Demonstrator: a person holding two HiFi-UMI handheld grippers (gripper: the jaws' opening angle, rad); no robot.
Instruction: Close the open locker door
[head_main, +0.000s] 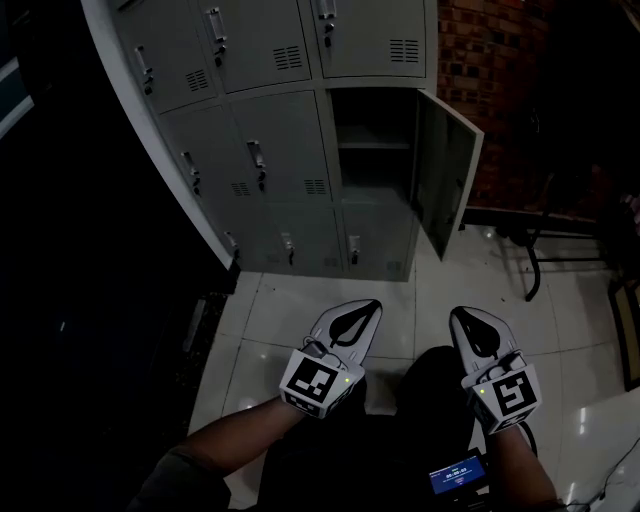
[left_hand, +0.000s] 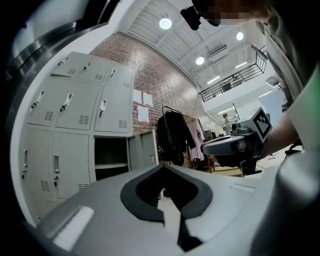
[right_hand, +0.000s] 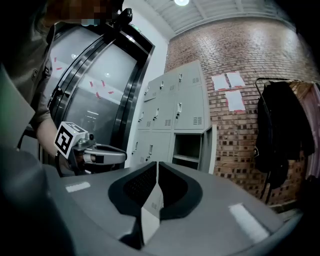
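A bank of grey lockers (head_main: 260, 130) stands ahead of me. One middle-row compartment (head_main: 372, 150) is open, and its door (head_main: 447, 175) swings out to the right. The same door shows in the left gripper view (left_hand: 142, 150) and in the right gripper view (right_hand: 208, 150). Both grippers hover low over the tiled floor, well short of the lockers and touching nothing. My left gripper (head_main: 370, 306) (left_hand: 162, 169) has its jaws together and empty. My right gripper (head_main: 458, 314) (right_hand: 157, 164) is also shut on nothing.
A red brick wall (head_main: 490, 60) runs to the right of the lockers. A black metal frame (head_main: 535, 245) stands on the white tiles at the right. Dark garments hang on a rack (right_hand: 280, 130). A dark glass doorway (right_hand: 95, 95) lies left of the lockers.
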